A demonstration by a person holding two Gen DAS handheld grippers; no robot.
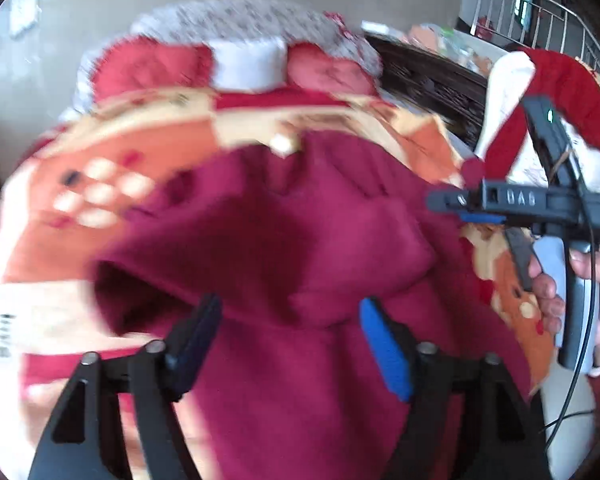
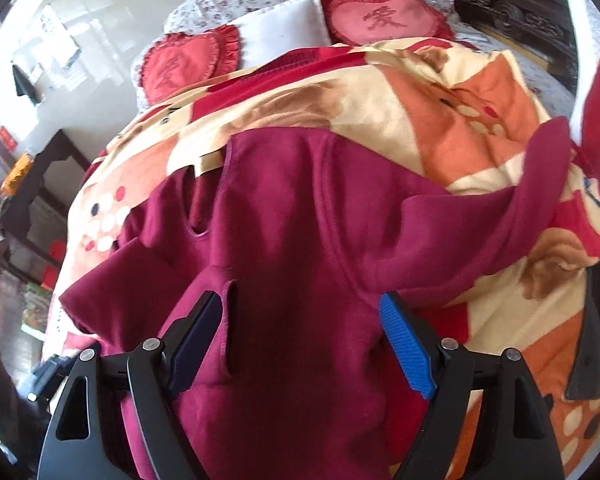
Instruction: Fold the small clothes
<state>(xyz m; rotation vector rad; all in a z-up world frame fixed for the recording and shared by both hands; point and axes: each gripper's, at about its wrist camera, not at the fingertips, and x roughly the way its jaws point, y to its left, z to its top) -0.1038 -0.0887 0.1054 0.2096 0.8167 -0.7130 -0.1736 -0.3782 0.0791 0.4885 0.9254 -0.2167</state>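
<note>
You are looking down at a bed (image 2: 556, 92) covered by a plush blanket (image 2: 460, 120) patterned in orange, cream and red. It fills most of both views.

Spread across the blanket is a maroon garment (image 2: 292, 220), the thing to be folded. It lies under both of your tools, and 1 long part of it stretches off to the right and lifts clear of the blanket at its end. Your right wrist view shows this sharply, along with 2 slit openings in the cloth. Your left wrist view is blurred by motion, so there the garment (image 1: 284, 248) reads only as a rumpled maroon mass.

At the head of the bed sit 2 red heart-shaped cushions (image 2: 384, 16) with a white pillow (image 2: 284, 28) between them. Only the right wrist view is clear enough to show a character stitched on each cushion, and a dark cabinet (image 2: 40, 200) beside the bed on the left.

Your left tool (image 1: 290, 332) has its 2 fingers spread wide over the garment, gripping nothing. Your right tool (image 2: 302, 340) is likewise spread wide above the cloth, with nothing between its blue pads (image 2: 406, 344).

Only the left wrist view shows your right tool (image 1: 456, 208) from outside, held in your right hand (image 1: 596, 304) at the right edge, with a metal railing (image 1: 540, 12) behind it.
</note>
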